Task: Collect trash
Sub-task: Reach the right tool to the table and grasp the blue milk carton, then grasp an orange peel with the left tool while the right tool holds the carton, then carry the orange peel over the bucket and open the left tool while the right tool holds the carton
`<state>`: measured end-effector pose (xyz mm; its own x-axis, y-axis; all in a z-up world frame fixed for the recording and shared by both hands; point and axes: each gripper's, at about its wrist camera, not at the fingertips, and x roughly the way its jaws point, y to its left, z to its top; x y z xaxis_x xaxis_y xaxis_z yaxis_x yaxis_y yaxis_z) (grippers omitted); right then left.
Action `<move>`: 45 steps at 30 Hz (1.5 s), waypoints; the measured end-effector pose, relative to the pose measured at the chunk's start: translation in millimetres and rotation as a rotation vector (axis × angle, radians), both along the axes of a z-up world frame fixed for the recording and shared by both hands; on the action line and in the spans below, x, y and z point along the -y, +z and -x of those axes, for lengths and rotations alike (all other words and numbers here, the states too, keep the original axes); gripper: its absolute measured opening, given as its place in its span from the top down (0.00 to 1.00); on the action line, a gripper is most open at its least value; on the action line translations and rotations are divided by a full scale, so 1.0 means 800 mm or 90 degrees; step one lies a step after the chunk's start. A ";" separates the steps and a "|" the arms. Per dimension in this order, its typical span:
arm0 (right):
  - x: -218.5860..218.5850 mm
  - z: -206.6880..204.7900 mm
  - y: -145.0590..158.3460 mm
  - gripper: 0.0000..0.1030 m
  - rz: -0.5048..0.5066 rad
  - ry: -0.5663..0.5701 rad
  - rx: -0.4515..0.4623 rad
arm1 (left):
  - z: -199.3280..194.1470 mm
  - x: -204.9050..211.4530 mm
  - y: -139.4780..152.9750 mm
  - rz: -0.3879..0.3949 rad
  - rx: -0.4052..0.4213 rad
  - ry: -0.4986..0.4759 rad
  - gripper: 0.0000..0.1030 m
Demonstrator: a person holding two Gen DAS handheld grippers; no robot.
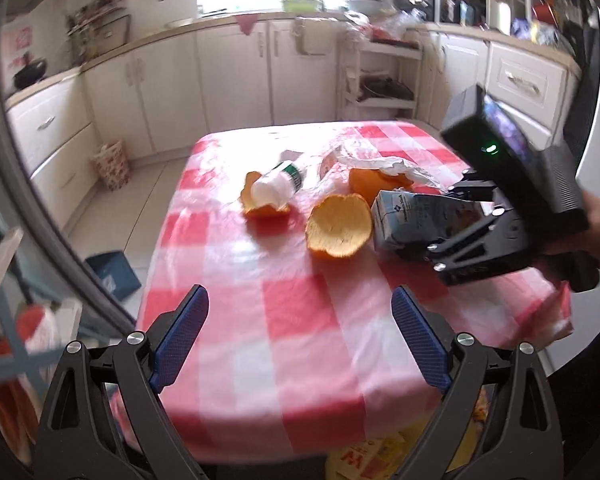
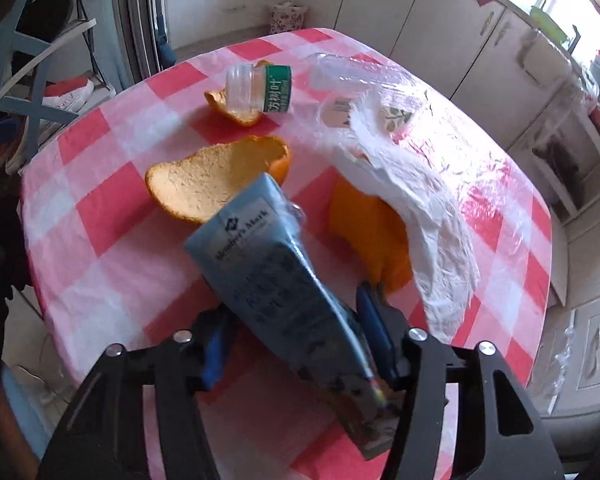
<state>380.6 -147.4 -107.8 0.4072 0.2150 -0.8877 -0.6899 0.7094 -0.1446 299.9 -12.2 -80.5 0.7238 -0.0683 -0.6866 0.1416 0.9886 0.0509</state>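
A blue carton (image 2: 276, 264) is held between the fingers of my right gripper (image 2: 296, 344), lifted a little over the red-and-white checked table (image 2: 100, 216). It also shows in the left wrist view (image 1: 416, 220), with the right gripper (image 1: 456, 236) at the table's right. Orange peels (image 1: 338, 226) (image 2: 216, 180), a small plastic bottle (image 1: 278, 184) (image 2: 260, 90) and a white crumpled wrapper (image 2: 412, 200) lie on the table. My left gripper (image 1: 300, 340) is open and empty above the table's near edge.
A blue bin (image 1: 114, 272) stands on the floor left of the table. A patterned basket (image 1: 112, 164) sits by the white cabinets (image 1: 220, 72). A yellow bag (image 1: 364, 456) shows under the near edge. A shoe rack (image 2: 40, 92) stands beside the table.
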 end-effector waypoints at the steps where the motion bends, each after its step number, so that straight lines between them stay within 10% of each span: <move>1: 0.008 -0.002 0.003 0.57 -0.015 -0.008 -0.024 | -0.012 0.008 -0.003 -0.015 -0.004 -0.012 0.14; 14: 0.079 0.009 0.008 0.67 -0.086 -0.068 -0.123 | -0.107 0.094 -0.044 -0.140 -0.036 -0.101 0.14; 17: 0.079 0.013 0.012 0.66 -0.085 -0.071 -0.112 | -0.133 0.101 -0.061 -0.151 -0.088 -0.089 0.32; 25: 0.066 0.018 0.012 0.66 -0.098 -0.064 -0.116 | -0.162 0.046 -0.055 0.035 -0.165 0.021 0.84; 34: 0.070 0.031 0.027 0.67 -0.142 -0.069 -0.110 | -0.077 -0.018 -0.036 0.184 -0.142 0.056 0.92; 45: 0.069 0.059 0.027 0.67 -0.180 -0.089 -0.119 | 0.046 0.001 0.003 0.209 -0.104 0.017 0.92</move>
<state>333.7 -202.3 -86.2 0.2864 0.4166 -0.8628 -0.5800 0.7922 0.1900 263.4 -13.1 -77.7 0.6115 -0.2870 -0.7373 0.0959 0.9519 -0.2910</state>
